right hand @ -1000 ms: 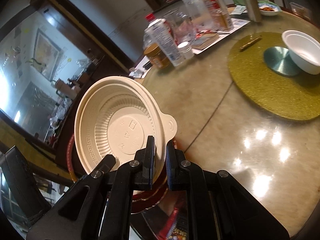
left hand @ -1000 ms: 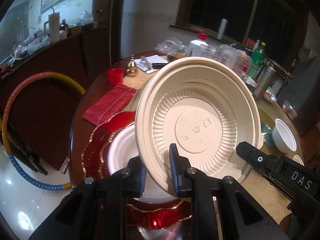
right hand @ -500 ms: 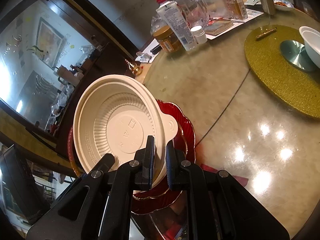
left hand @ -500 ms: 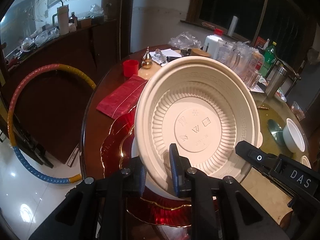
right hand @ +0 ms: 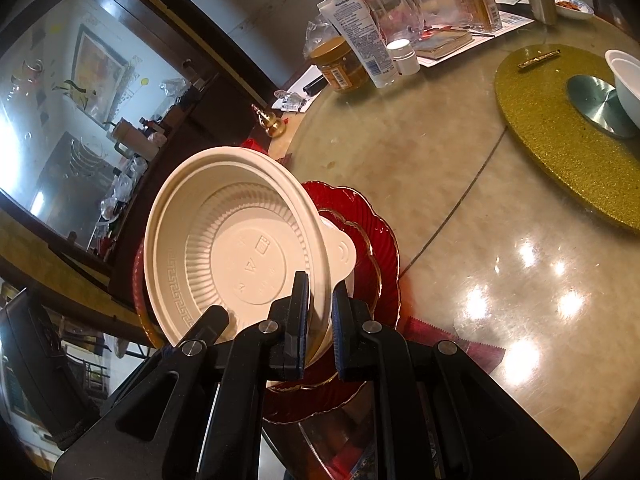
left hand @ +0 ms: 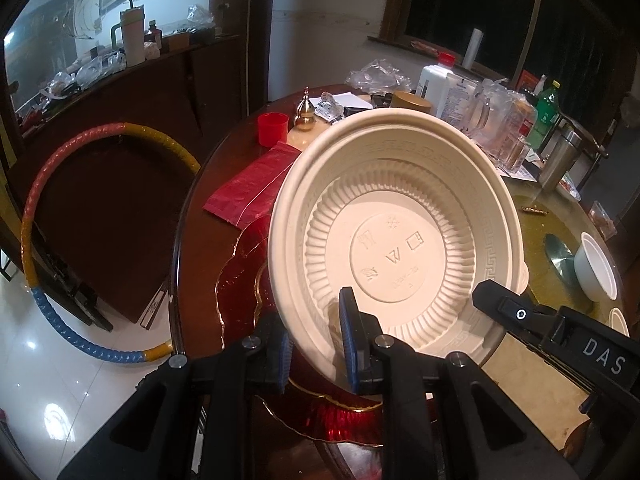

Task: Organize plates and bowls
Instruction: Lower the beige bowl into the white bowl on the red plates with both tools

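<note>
- Nearest of all, the left gripper [left hand: 316, 344] has its jaws narrow and pinched on the near rim of the beige bowl [left hand: 394, 236], one pad inside the wall, one outside.
- The right gripper [right hand: 320, 316] does the same on its own side: jaws almost together, clamped on the rim just near the bowl's small tab handle [right hand: 342, 252]. In the left view it shows as a black body [left hand: 560, 332] at the bowl's right edge.
- So the beige bowl hangs between two grips, tilted steeply with its far rim high and its ribbed inside facing the cameras.
- Directly under it lies the red plate [right hand: 380, 248] with its gold scalloped edge, near the close edge of the desk [right hand: 460, 184]. A white dish [right hand: 349, 280] peeps out under the bowl's right rim.
- My read: this is the set-down, and the bowl goes onto that stack. To do it well, level the bowl first, both hands together, so neither grip twists the thin rim.
- Centre it over the white dish, lower until the base seats, and only then let the jaws part.
- Risk, as I judge it: one side freed early lets the bowl swing and skate off.
- Further left lies a red cloth [left hand: 250, 190]; far right, a white bowl [left hand: 596, 268] waits on the gold mat [right hand: 560, 136].
</note>
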Tool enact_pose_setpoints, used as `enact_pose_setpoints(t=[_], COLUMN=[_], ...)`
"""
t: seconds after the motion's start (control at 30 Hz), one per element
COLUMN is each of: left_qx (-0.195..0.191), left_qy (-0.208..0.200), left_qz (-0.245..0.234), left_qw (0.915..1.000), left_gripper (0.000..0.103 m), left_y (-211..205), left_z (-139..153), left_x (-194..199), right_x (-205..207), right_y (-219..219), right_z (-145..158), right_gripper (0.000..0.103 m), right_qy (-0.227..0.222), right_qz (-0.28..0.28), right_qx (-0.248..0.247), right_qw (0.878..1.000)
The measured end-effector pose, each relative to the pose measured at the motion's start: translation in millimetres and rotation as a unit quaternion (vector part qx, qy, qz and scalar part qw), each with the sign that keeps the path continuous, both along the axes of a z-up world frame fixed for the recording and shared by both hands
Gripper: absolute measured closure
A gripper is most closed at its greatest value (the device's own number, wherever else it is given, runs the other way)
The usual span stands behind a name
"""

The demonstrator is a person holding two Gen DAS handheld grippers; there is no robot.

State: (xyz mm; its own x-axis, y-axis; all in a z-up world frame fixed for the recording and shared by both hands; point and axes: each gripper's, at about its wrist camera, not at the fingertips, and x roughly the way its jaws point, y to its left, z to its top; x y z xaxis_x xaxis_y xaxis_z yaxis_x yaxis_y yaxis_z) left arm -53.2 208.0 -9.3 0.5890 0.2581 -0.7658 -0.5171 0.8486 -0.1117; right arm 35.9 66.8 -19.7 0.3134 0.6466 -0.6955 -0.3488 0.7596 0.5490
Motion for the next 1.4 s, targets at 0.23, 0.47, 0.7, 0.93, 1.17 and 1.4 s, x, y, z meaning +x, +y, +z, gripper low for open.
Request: enact_pose_setpoints(t=[0.23, 0.47, 0.7, 0.93, 1.17, 1.4], left_qx=[-0.001, -0.003, -0.007, -0.008, -0.011, -0.014], left_qy=[0.002, 0.005, 0.008, 0.012, 0.018, 0.022], left_qz=[0.0, 0.002, 0.003, 0.005, 0.004, 0.005], left_qw=[1.0, 1.0, 0.9999, 0.9999, 0.9998, 0.9996], left_gripper=[0.082, 0.082, 0.082, 0.082, 0.082, 0.081], left_y=[1.1, 2.3, 4.3, 6.6, 8.6, 8.7], left_z=[-2.0, -5.1, -8.9, -11.0, -13.3, -15.3], left_x=[-0.3, -2.6, -7.0, -7.2, -6.3, -3.6], right_x=[0.4, -1.5, -3.8, -4.0, -2.5, -2.0], right_y=[1.9, 3.8, 6.8, 9.1, 10.9, 10.4], right_z=[-1.9, -4.3, -9.0, -11.6, -14.0, -14.1], right_gripper=[0.093, 0.093, 0.092, 0.092, 0.092, 0.092], right_qy=[0.002, 0.004, 0.008, 0.01, 0.014, 0.017], right_qz=[0.003, 0.006, 0.012, 0.015, 0.017, 0.017], right_qx=[-0.003, -0.008, -0.012, -0.017, -0.019, -0.021], right_qw=[1.0, 1.0, 1.0, 1.0, 1.0, 0.999])
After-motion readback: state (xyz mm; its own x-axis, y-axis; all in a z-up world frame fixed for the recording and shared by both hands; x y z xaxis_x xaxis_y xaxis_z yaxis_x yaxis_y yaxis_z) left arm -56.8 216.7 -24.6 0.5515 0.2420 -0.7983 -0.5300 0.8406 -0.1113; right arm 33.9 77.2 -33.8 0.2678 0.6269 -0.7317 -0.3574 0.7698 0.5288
